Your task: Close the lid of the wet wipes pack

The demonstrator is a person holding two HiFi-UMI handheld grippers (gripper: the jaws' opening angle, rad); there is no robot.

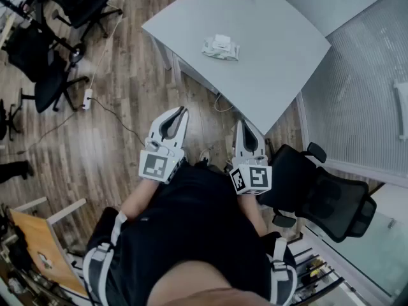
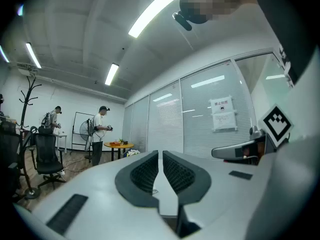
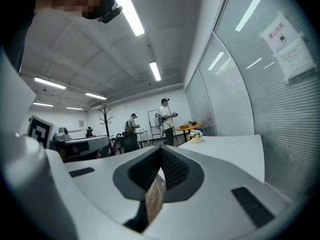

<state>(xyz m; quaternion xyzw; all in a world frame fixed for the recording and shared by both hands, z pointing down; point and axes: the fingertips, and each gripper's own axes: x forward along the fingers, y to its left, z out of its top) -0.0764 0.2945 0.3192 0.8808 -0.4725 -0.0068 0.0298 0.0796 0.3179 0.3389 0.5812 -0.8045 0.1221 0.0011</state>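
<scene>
Left claw [image 1: 181,111], in the head view, is held over the floor [image 1: 121,145] just short of the near edge of the surface [image 1: 268,62]. Its jaws are brought together at the tips. The left gripper view confirms this: the left claw [image 2: 160,153] shows only a thin slit between its ribbed pads [image 2: 145,173], and nothing is held there.

Right claw [image 1: 245,123] lies beside the left, close to the corner of the surface, and is likewise closed. In the right gripper view the pads [image 3: 172,168] of the right claw [image 3: 161,149] meet at the tips with nothing gripped. A marker cube [image 1: 156,164] sits behind the left claw and a second cube [image 1: 251,178] behind the right.

Pack [image 1: 221,48]: a white wet wipes pack lying alone on the pale grey surface, toward its far side and well apart from both claws. Whether its lid stands open cannot be told at this size.

Surroundings: a black chair [image 1: 322,196] stands just right of the right claw, beside a glass wall [image 1: 363,101] with blinds. More black chairs [image 1: 44,62] stand at upper left, near a power strip [image 1: 87,98] and its cable on the wood floor. The gripper views show two standing people [image 2: 100,134], a coat stand [image 2: 27,96], a small round table [image 2: 118,145] and ceiling strip lights [image 2: 152,9].
</scene>
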